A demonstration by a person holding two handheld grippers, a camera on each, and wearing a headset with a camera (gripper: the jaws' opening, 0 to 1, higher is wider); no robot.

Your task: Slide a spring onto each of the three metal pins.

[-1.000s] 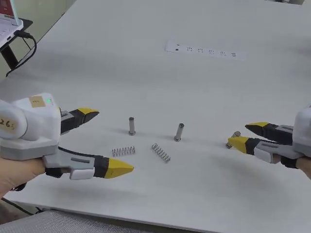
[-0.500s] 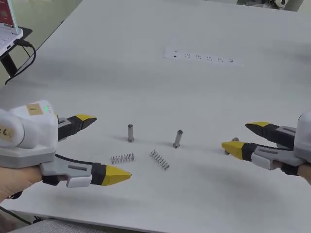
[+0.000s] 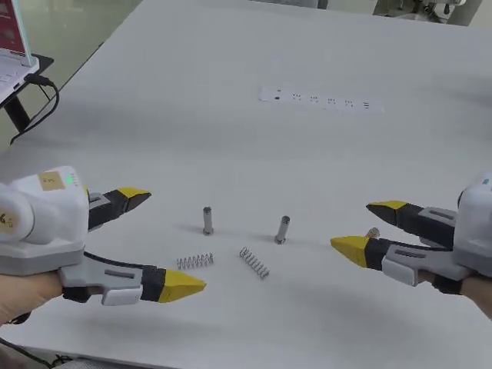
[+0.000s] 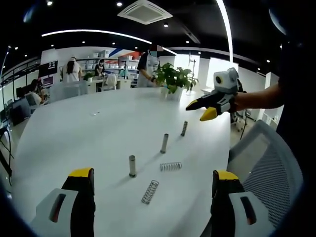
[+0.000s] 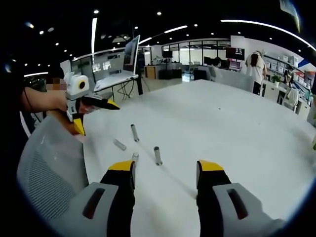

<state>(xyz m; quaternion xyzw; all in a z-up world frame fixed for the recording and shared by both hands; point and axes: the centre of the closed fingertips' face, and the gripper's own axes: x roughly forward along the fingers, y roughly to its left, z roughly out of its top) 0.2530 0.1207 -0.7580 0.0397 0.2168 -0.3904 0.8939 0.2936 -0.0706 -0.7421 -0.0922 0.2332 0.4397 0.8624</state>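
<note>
I hold my left gripper and right gripper, jaws spread, either side of three silver metal pins, two coiled wire springs lying beside them on the white table

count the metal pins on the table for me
3. The left pin stands near the centre. The middle pin is just right of it. The right pin sits between the open tips of the right tool, partly hidden in the head view.
</note>
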